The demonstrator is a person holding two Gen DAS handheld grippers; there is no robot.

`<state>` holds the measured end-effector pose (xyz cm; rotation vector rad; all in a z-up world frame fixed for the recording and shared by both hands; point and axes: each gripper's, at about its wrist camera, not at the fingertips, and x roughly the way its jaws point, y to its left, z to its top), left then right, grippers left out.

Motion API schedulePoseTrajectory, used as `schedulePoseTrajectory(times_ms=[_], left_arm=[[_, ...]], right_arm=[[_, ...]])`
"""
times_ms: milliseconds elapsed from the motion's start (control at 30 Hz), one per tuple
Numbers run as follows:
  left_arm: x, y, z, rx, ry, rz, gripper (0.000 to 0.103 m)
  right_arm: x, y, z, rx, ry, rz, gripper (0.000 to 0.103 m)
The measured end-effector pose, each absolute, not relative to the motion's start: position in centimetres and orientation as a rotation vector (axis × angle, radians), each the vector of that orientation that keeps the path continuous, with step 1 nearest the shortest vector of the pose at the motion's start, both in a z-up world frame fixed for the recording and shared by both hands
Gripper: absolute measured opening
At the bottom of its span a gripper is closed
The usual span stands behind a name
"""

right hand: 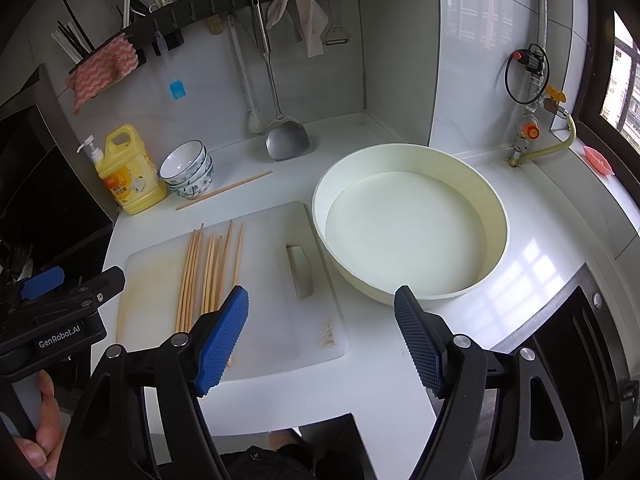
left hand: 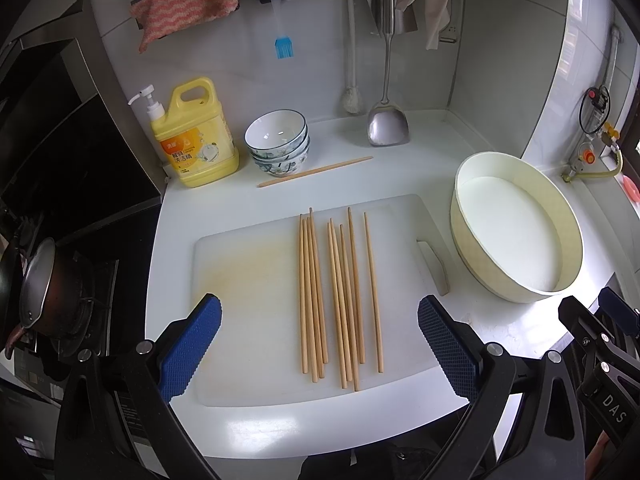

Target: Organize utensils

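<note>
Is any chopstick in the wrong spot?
Yes. One stray chopstick lies slantwise on the counter beside the stacked bowls, apart from the rest. The other chopsticks lie roughly side by side on the white cutting board. The board also has a yellowish stain on its left part.

chopsticks [left hand: 338, 296] lie side by side on the board [left hand: 248, 280], which sits on my counter [left hand: 472, 148]. basin [left hand: 516, 228] right of the board. behind the board: one stray chopstick [left hand: 316, 171], with the bowl stack [left hand: 278, 142] behind it and the soap jug [left hand: 196, 136] left of the bowls.
</note>
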<state>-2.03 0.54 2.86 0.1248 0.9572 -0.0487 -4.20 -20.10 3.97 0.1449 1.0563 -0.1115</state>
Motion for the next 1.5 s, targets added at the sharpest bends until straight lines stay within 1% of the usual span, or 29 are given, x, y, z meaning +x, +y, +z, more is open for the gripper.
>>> schedulePoseTrajectory(times_ms=[300,667,867,1067,1233,1500], left_arm=[[-2.0,0.7,2.9,0.124,0.958,-0.047,0.097],[-2.3,3.2,1.8,0.116,0.982,-0.043,0.097],[-1.7,6.5,-1.3,0.114,1.023,-0.018,0.097],[-0.7,9.5,-5.6,0.119,1.077,-0.025,0.097],[-0.1,10.4,-8.3,0.089,1.052,-0.075,0.097],[1.3,9.6,-11.5,0.046,1.04,-0.073,0.097]], right_arm=[[-4.2,-20.1,3.9,0.144,1.056,-0.11,0.072],[-4.4,-18.1,3.0,0.141,1.06,-0.079,0.072],[-4.4,-15.6,0.3,0.14,1.089,-0.044,0.072],[-4.1,-13.8,-3.3,0.115,1.118,-0.047,0.072],[-3.5,-12.8,-5.6,0.099,1.091,-0.023,0.072],[-2.0,-12.2,-9.0,0.04,1.076,0.051,0.072]])
